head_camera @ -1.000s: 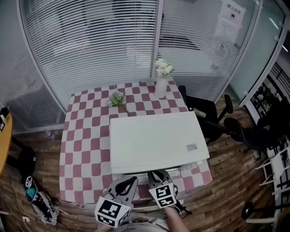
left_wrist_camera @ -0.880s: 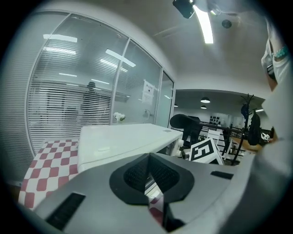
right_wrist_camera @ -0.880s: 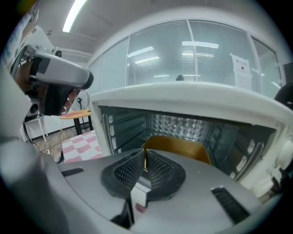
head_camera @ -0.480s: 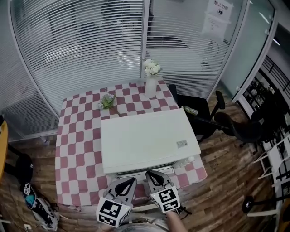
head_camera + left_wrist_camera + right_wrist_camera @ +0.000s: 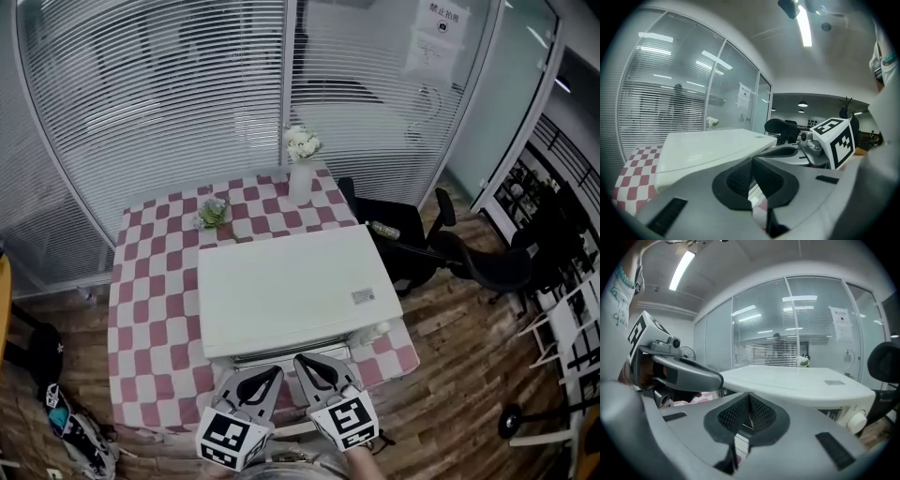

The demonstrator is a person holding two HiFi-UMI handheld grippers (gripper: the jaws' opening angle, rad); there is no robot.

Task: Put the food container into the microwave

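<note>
L tool (image 5: 751,165) at front of white microwave (image 5: 708,146), jaws together.
Pads meet, nothing btwn them. Microwave sits on red-white check-cloth bench (image 5: 629,169); white flowers (image 5: 711,122) past its far edge, window blinds (image 5: 661,103) behind.

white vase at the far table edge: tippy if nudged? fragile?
Probably tippy: the vase is tall and narrow, with flowers bunched above its mouth. Likely rigid and breakable, ceramic or glass by its smooth white look. It stands near the far edge of the checkered tablecloth, so a push could send it off.
</note>
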